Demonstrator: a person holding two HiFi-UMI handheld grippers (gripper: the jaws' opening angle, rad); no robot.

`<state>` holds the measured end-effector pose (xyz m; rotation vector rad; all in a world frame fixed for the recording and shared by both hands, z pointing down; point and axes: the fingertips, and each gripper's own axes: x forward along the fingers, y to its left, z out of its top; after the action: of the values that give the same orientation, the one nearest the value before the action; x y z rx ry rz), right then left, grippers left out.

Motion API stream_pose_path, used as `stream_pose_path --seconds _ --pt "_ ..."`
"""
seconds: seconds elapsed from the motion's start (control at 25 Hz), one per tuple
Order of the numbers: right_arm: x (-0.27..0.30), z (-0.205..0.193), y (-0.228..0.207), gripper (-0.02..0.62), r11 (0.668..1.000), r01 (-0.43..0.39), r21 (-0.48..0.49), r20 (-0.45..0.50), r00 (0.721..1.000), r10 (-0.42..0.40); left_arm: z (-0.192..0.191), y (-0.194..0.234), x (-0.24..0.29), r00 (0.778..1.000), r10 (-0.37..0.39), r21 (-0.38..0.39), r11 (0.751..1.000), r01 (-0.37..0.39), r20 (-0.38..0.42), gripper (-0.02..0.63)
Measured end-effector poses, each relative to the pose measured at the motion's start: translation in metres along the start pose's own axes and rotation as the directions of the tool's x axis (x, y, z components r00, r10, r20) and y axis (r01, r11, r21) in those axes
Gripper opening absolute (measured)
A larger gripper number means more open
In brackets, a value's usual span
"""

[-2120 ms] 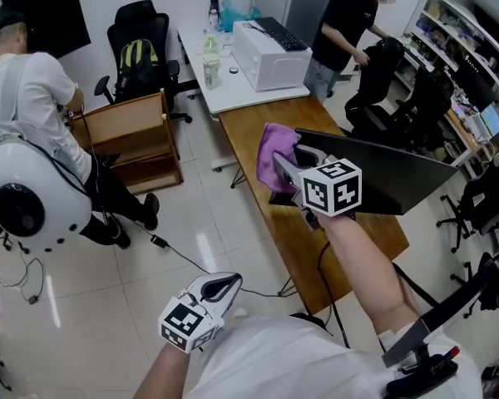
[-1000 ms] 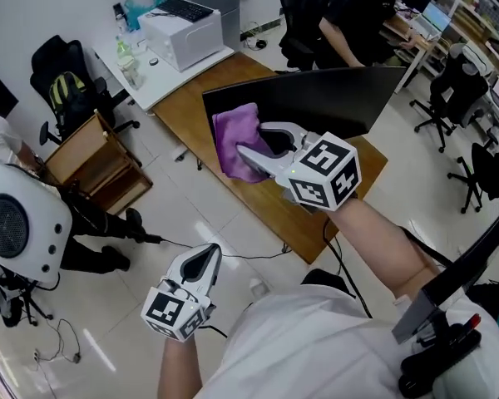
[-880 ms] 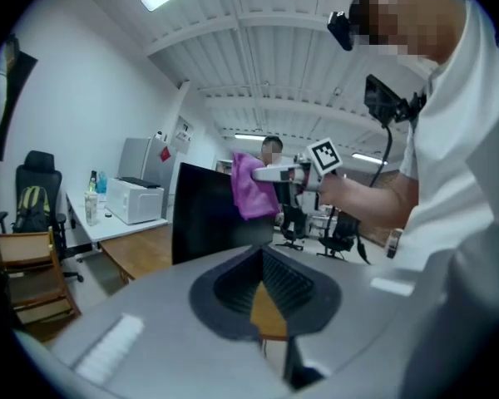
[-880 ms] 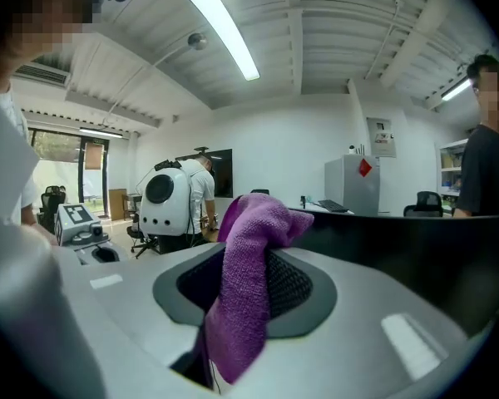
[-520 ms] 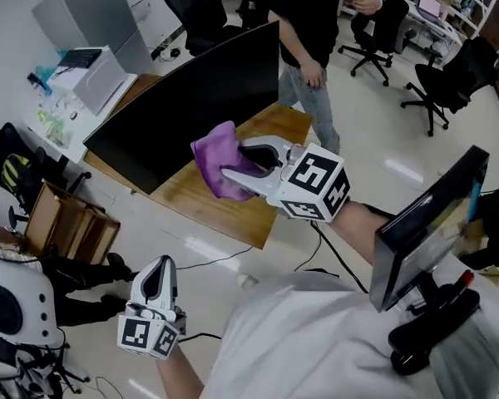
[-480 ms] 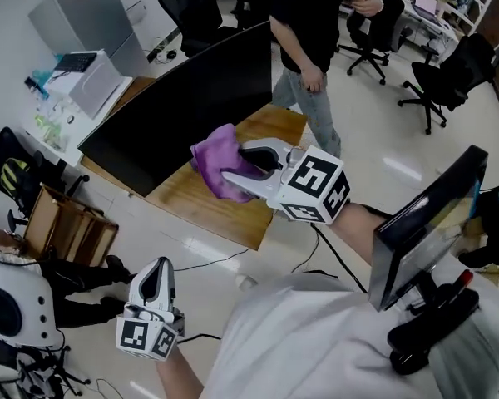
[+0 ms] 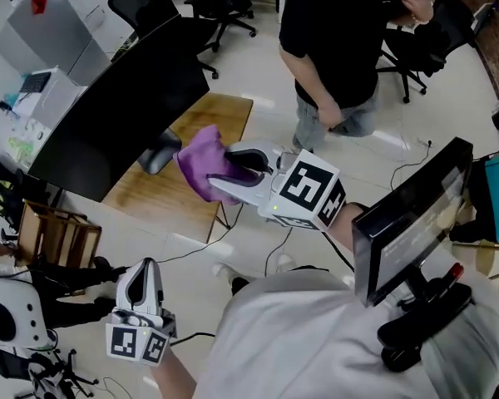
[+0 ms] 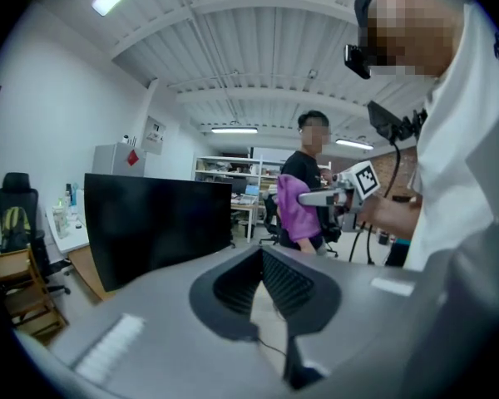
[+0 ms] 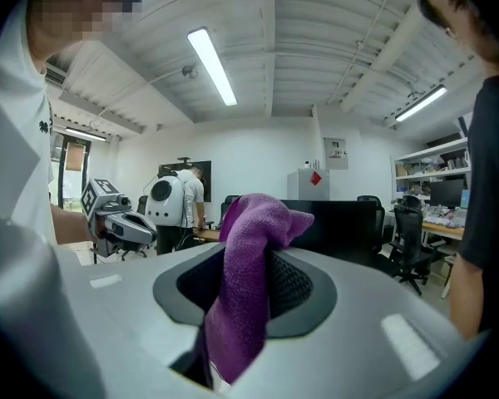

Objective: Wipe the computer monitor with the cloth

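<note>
A wooden table stands on the pale tiled floor. It carries the black monitor, whose stand base rests on the tabletop. Next to it, a white table bears a white box and some bottles. A wooden crate and black office chairs sit on the floor.
</note>
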<state>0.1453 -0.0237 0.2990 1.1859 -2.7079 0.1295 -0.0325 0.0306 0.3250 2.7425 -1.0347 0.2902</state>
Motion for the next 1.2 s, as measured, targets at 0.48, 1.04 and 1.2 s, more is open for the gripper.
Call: stream_pose_path --seconds 0.48,1.04,1.2 --pt "-0.032 -0.014 0.006 0.129 1.000 -0.024 0.004 0.013 1.000 0.024 -0.006 -0.036 0.006 1.000 0.013 0.003 1.000 -0.013 -0.012 0.021" --pt "-0.029 -0.011 -0.006 0.129 1.000 0.012 0.013 0.006 1.000 -0.012 0.004 -0.027 0.016 1.000 -0.005 0.020 1.000 0.005 -0.016 0.021" --pt "-0.030 -0.012 -0.006 0.129 1.000 0.013 0.014 0.003 1.000 -0.013 0.004 -0.028 0.016 1.000 -0.007 0.019 1.000 0.007 -0.017 0.021"
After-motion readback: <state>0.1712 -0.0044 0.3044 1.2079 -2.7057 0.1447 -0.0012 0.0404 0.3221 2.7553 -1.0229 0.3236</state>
